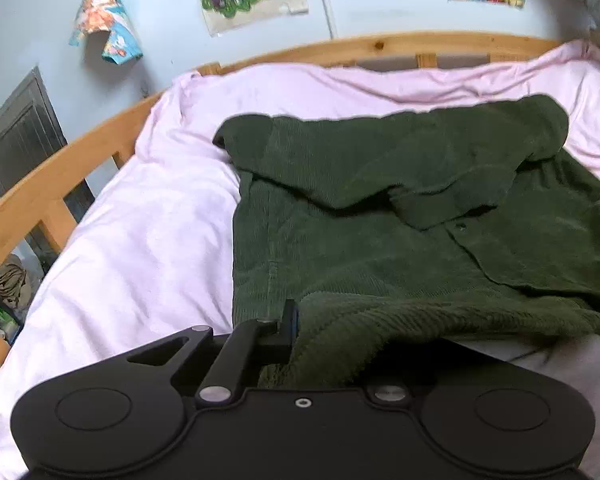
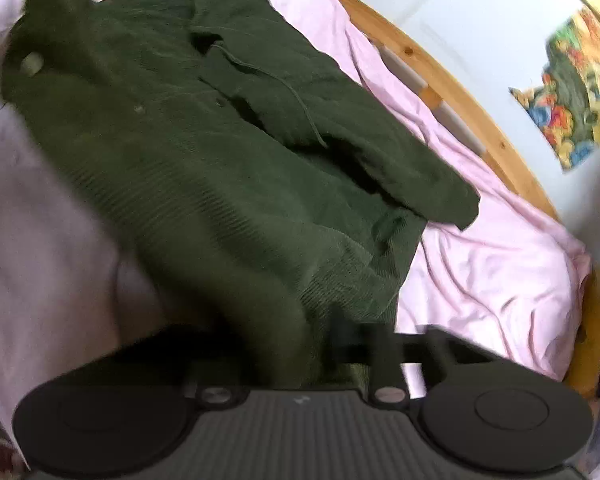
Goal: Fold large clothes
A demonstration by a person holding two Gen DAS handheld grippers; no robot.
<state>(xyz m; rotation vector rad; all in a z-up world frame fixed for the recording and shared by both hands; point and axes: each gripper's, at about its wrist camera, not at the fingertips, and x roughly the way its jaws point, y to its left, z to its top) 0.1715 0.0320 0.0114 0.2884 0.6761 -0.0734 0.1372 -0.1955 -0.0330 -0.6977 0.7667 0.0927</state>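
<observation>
While the green corduroy shirt (image 1: 380, 208) lies spread across the middle of the pink bedsheet (image 1: 140, 240), its near hem bunches at the bottom of both views, where the left gripper (image 1: 300, 332) and right gripper (image 2: 324, 340) are each clamped tight on that fabric edge, below the wooden bed rail (image 1: 340, 46).

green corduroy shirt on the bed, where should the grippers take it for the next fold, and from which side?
The near hem. The green shirt lies flat, sleeves crossed over its chest, hem toward the cameras. Come from that near edge, one gripper per corner; the left gripper and right gripper are already shut on it there.
</observation>
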